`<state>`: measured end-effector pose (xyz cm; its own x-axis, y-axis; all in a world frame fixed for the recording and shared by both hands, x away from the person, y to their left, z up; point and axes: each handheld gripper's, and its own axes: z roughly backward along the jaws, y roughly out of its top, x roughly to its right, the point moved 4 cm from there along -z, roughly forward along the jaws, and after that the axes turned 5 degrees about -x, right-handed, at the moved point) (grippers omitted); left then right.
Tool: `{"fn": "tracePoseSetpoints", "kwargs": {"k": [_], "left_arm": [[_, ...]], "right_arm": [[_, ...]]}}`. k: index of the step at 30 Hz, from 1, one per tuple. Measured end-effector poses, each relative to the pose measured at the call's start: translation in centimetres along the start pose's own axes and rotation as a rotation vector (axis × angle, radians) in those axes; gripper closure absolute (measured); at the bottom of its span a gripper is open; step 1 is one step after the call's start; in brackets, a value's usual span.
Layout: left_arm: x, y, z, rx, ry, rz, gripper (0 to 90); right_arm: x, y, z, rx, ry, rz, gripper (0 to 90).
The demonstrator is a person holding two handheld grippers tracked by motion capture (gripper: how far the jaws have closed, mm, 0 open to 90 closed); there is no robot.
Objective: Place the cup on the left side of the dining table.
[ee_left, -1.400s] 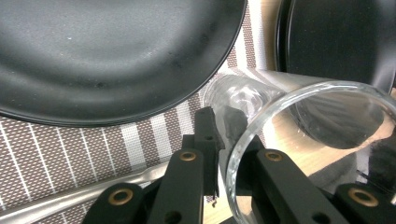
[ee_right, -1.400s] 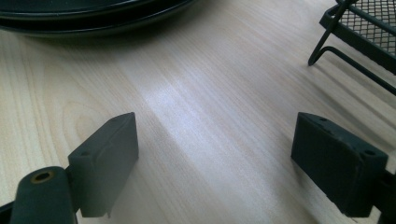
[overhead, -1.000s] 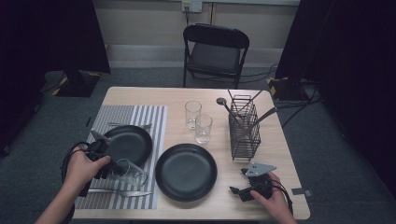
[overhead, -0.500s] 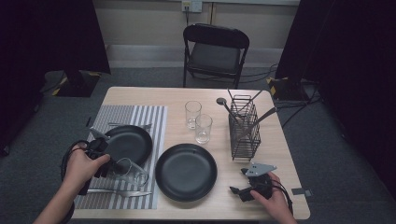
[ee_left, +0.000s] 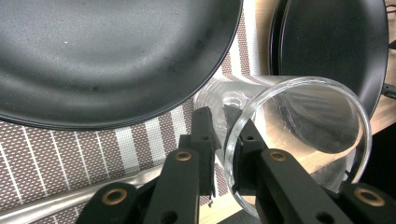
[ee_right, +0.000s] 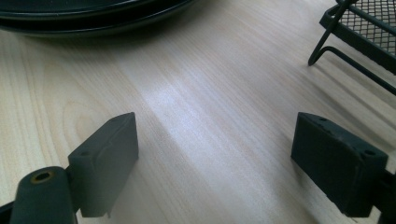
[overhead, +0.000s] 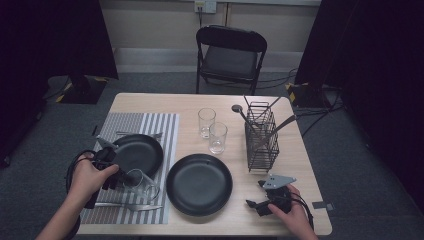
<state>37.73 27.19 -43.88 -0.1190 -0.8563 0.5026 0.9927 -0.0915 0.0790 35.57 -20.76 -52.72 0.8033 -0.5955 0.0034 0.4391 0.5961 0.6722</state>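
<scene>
A clear drinking glass [overhead: 141,183] lies tilted on its side at the front of the striped placemat [overhead: 160,130], its mouth toward the camera in the left gripper view [ee_left: 303,121]. My left gripper [overhead: 125,179] [ee_left: 222,122] pinches the glass wall at the rim, one jaw inside and one outside. Its jaws have just been opening slightly, and the wall is still between them. My right gripper [overhead: 252,205] [ee_right: 215,154] rests open on bare wood near the table's front right edge, with nothing between its fingers.
A small black plate [overhead: 137,152] sits on the mat, a larger one [overhead: 199,182] on the wood beside it. Cutlery [overhead: 127,206] lies along the mat's front. Two upright glasses [overhead: 206,121] [overhead: 218,137] and a wire utensil caddy [overhead: 261,137] stand farther back.
</scene>
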Motion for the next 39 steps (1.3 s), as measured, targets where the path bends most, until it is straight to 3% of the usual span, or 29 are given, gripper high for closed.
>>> {"fn": "tracePoseSetpoints", "kwargs": {"k": [8,12,15,16,17,25,27,31,32,35,39], "left_arm": [[0.3,0.1,-0.1,0.008,-0.006,0.008,80.2],[0.5,0.2,-0.2,0.019,-0.036,0.027,78.6],[0.7,0.2,-0.2,0.013,-0.027,0.016,76.9],[1.1,0.3,-0.4,0.042,-0.04,0.059,76.7],[0.9,0.3,-0.2,0.013,-0.034,0.013,76.3],[1.3,0.4,-0.4,0.017,-0.04,0.029,73.6],[1.3,0.4,-0.4,0.005,-0.048,0.012,73.0],[1.8,0.5,-0.6,0.016,-0.055,0.031,71.5],[1.7,0.5,-0.5,0.005,-0.053,0.011,71.2],[1.9,0.5,-0.7,0.009,-0.065,0.033,70.1],[1.9,0.6,-0.7,0.008,-0.049,0.031,70.1]], "right_arm": [[0.0,0.0,0.0,0.0,0.0,0.0,13.9],[0.0,0.0,0.0,0.0,0.0,0.0,13.9],[0.0,0.0,0.0,0.0,0.0,0.0,13.9],[0.0,0.0,0.0,-0.001,0.001,0.0,13.9],[0.0,0.0,0.0,0.0,0.0,0.0,14.0],[0.0,0.0,0.0,0.0,0.0,0.0,13.9],[0.0,0.0,0.0,0.0,0.0,0.0,14.0],[0.0,0.0,0.0,0.0,0.0,0.0,14.0],[0.0,0.0,0.0,0.0,0.0,0.0,13.9],[0.0,0.0,0.0,0.0,0.0,0.0,13.9],[0.0,0.0,0.0,0.0,0.0,0.0,13.9]]}}
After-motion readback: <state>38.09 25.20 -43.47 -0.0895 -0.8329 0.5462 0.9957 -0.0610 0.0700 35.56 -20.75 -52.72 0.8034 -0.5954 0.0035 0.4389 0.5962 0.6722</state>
